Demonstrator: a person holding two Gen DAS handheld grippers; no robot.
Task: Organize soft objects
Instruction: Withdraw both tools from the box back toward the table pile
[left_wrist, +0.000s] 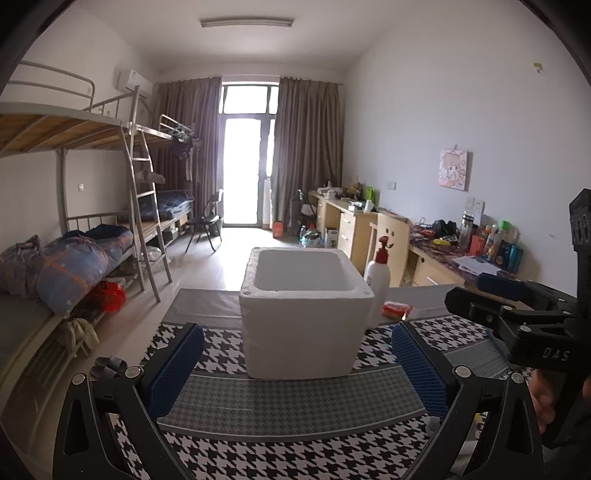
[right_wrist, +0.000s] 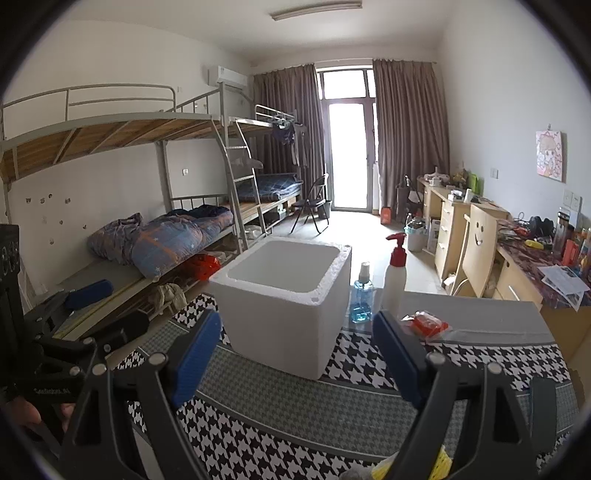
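Note:
A white foam box (left_wrist: 304, 314) stands open-topped on a houndstooth-patterned table cloth (left_wrist: 295, 443); it also shows in the right wrist view (right_wrist: 284, 306). My left gripper (left_wrist: 295, 365) is open and empty just in front of the box. My right gripper (right_wrist: 295, 354) is open and empty, also short of the box. A red soft packet in clear wrap (right_wrist: 424, 325) lies right of the box, also in the left wrist view (left_wrist: 397, 309). Something yellow and grey (right_wrist: 406, 469) shows at the bottom edge under my right gripper. The right gripper also shows in the left wrist view (left_wrist: 491, 299).
A white pump bottle with red top (right_wrist: 394, 280) and a small blue spray bottle (right_wrist: 362, 299) stand behind the box. Bunk beds (right_wrist: 147, 229) line the left wall. Desks (right_wrist: 517, 258) with clutter and a wooden chair (right_wrist: 478, 251) line the right wall.

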